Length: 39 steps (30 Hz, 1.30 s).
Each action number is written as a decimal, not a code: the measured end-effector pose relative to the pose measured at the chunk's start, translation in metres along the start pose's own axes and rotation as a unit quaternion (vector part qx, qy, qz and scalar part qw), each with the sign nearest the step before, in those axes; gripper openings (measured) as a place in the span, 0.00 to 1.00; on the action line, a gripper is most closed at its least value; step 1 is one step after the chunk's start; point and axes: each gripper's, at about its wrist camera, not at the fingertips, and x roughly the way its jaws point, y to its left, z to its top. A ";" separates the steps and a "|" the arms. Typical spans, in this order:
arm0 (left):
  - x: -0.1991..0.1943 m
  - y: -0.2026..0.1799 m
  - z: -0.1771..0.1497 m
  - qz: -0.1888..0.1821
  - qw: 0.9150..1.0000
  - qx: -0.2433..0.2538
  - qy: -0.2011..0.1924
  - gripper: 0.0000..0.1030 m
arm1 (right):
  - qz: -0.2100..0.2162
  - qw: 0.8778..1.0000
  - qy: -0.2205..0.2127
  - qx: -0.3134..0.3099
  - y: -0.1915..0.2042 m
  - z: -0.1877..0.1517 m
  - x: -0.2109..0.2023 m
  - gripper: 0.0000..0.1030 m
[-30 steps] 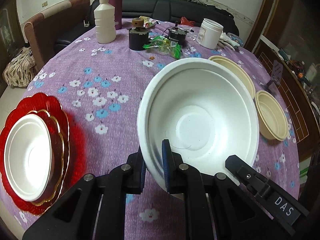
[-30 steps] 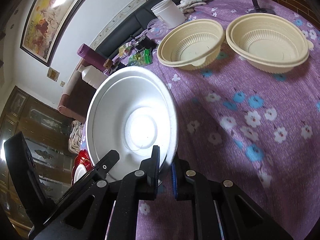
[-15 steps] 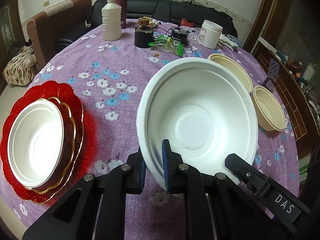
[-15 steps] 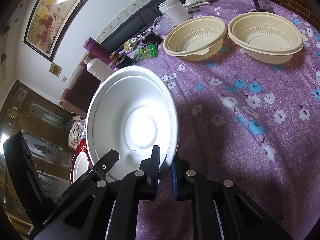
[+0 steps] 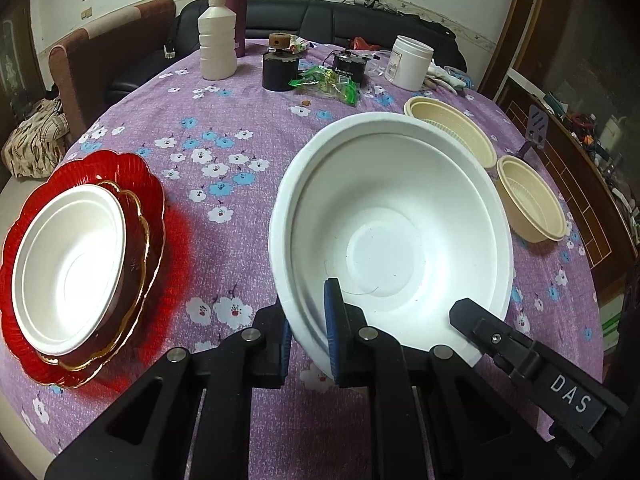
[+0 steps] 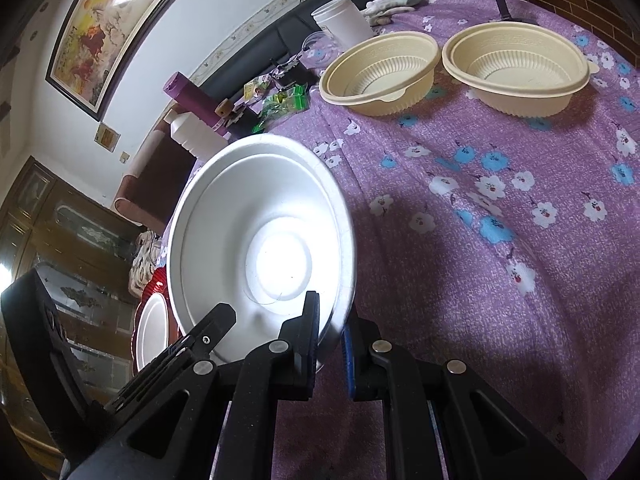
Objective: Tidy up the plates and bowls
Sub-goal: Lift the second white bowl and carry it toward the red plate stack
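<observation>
While both tongs clamp one white bowl, the scene reads left to right in the left wrist view as follows.

Red plate stack (image 5: 140,184): lower left of the frame; a scalloped red plate carrying a gold-rimmed dish and a smaller white bowl (image 5: 68,268). It now sits further into the frame than a second ago, so the carried bowl has drawn nearer to it.

Tablecloth (image 5: 224,128): purple with flowers; bare between the stack and the carried bowl.

Left gripper (image 5: 306,334): bottom centre; jaws closed on the near rim of the large white bowl (image 5: 400,208), one blue pad inside the wall, one outside.

Large white bowl: centre of the frame, tilted, lifted off the cloth, well apart from the stack.

Right gripper (image 6: 330,336): in the right wrist view, bottom centre; jaws closed on the same bowl's rim (image 6: 256,208). Its black body enters the left view at lower right.

Tan bowls (image 5: 452,132) (image 5: 530,204): right edge, side by side on the cloth, not nested.

Change: the whole view has slid toward the stack; both grips are unchanged.

Meaning for the task: judged a carry toward the stack, probably to nest this bowl on the small white one; the tan bowls remain to be sorted.
</observation>
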 end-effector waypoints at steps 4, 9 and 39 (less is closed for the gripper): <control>0.002 -0.001 -0.003 0.000 1.000 0.004 0.002 0.13 | -0.001 1.000 0.001 0.003 -0.002 -0.003 0.000 0.10; 0.002 -0.001 -0.006 0.000 1.000 0.005 0.002 0.13 | -0.004 1.000 0.003 0.000 -0.002 -0.007 0.000 0.10; -0.019 0.024 -0.006 -0.001 1.000 -0.011 -0.019 0.13 | -0.008 0.999 0.002 -0.034 0.030 -0.012 0.001 0.10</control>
